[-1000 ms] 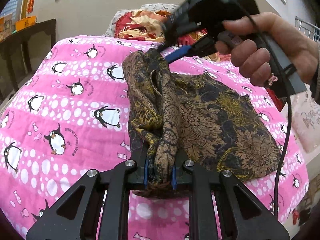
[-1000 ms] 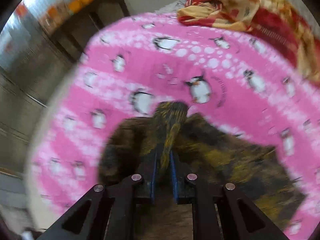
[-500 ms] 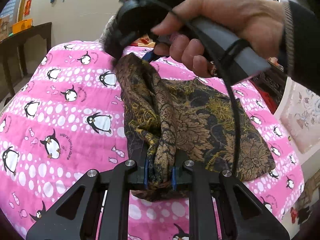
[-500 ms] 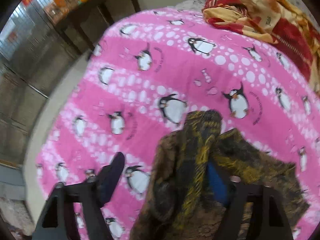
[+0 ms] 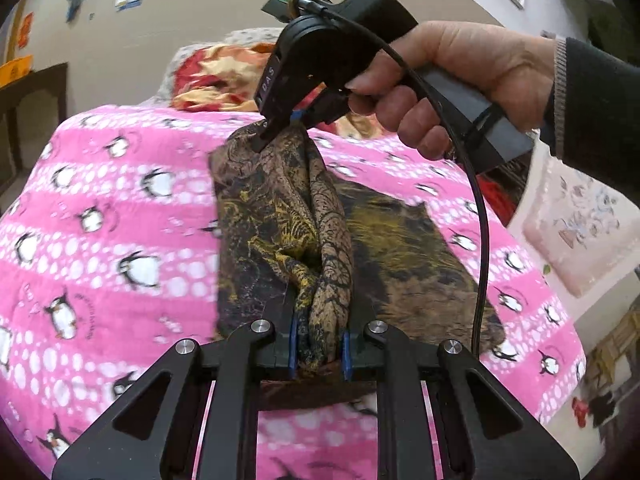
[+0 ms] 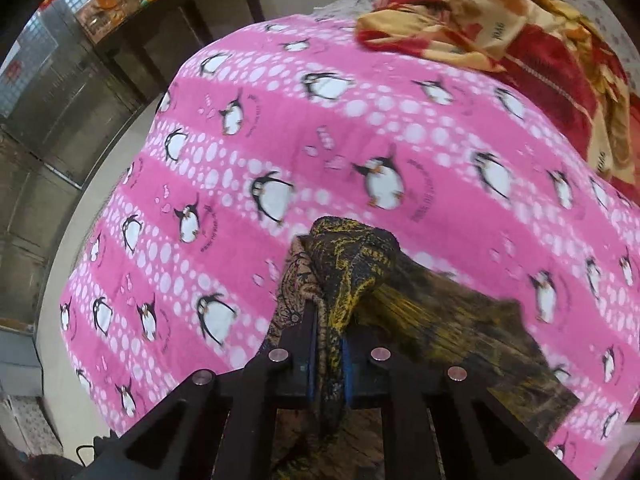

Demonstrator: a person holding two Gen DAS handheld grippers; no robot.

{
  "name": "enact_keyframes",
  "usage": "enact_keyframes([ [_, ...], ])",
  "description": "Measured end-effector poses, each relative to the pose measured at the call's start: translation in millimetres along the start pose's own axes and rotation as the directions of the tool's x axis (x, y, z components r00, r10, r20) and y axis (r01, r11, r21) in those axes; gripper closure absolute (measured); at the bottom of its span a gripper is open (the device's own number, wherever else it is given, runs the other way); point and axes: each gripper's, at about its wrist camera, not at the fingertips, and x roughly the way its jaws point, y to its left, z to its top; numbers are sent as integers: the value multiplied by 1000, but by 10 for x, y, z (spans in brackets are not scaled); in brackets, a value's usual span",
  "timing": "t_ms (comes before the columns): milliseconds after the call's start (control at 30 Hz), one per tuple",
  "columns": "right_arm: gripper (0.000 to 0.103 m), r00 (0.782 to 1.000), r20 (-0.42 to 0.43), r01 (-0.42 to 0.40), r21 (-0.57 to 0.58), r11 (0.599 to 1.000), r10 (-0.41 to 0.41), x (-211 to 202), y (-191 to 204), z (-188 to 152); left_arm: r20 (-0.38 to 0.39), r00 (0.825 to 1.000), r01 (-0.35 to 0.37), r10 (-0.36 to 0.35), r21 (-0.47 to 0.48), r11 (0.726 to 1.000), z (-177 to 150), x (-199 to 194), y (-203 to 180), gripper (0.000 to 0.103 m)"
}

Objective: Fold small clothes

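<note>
Patterned garment (image 5: 404,256) is spread on the penguin blanket (image 5: 120,216), one bunched edge clamped by left gripper (image 5: 319,354), another by right gripper (image 6: 328,364).

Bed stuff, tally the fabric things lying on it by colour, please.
Pink penguin blanket: 1
Brown and gold patterned garment: 1
Red and yellow blanket: 1
Total: 3

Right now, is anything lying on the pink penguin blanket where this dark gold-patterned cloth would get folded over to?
Nothing visible. Both the left gripper and right gripper already clamp the dark gold-patterned cloth, and the pink penguin blanket beside it looks bare.
</note>
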Motion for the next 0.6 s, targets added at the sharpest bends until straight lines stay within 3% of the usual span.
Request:
enact_keyframes([
  [300,95,1000,22,0,41,999,-1,-357,-750,-485,-52,994,99,-93,115,988,55,305,-804,89],
  [600,95,999,11,37,113,993,-39,-480,-1528,-967,-124,986,135,-115,166,977,-35,654,-1371,89],
])
